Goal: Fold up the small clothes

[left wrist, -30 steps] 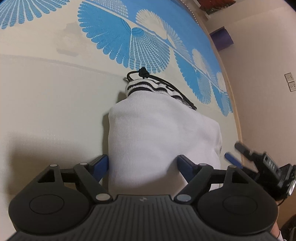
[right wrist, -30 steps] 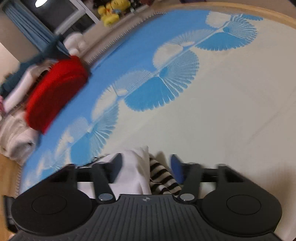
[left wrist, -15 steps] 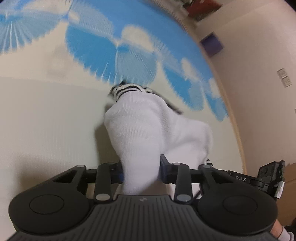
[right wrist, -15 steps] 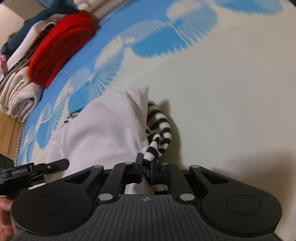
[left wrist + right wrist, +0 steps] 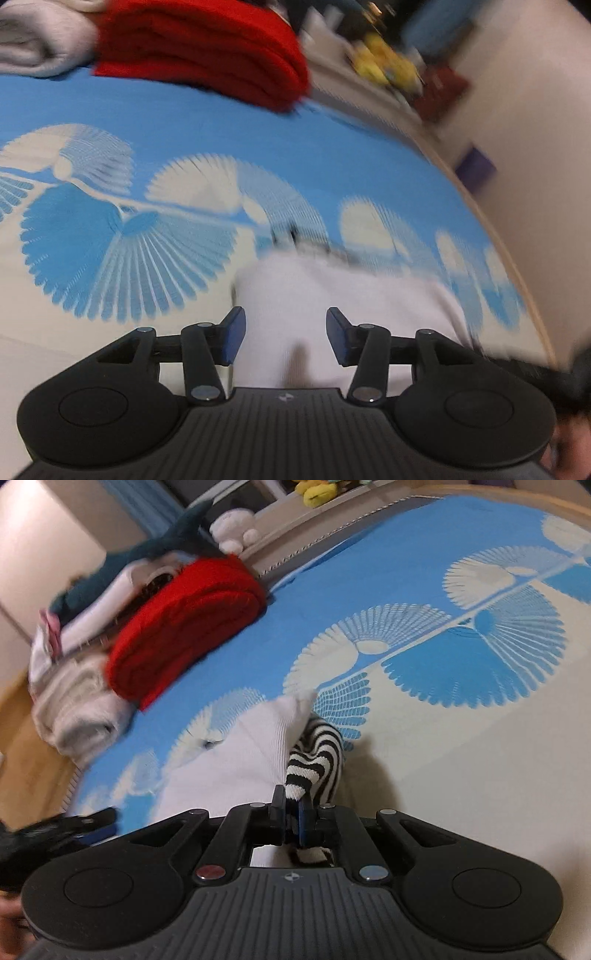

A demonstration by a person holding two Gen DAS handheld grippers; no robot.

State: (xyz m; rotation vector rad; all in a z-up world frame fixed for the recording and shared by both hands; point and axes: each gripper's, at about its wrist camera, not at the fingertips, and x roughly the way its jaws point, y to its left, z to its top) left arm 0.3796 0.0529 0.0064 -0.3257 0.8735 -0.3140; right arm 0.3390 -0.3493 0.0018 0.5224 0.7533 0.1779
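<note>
Partly folded, not finished: white garment (image 5: 240, 760) bunched on the blue-patterned bed cover (image 5: 461, 775), striped cuff (image 5: 314, 757) sticking out at one side. Soft, ribbed, rumpled. Right gripper (image 5: 291, 821) clamped tight on the striped cuff. Left gripper (image 5: 284, 336) over the white cloth, jaws apart, gripping nothing. Red folded garment (image 5: 184, 627) stacked well beyond.

left gripper (image 5: 285, 334): jaws spread apart | right gripper (image 5: 291, 814): jaws clamped together
</note>
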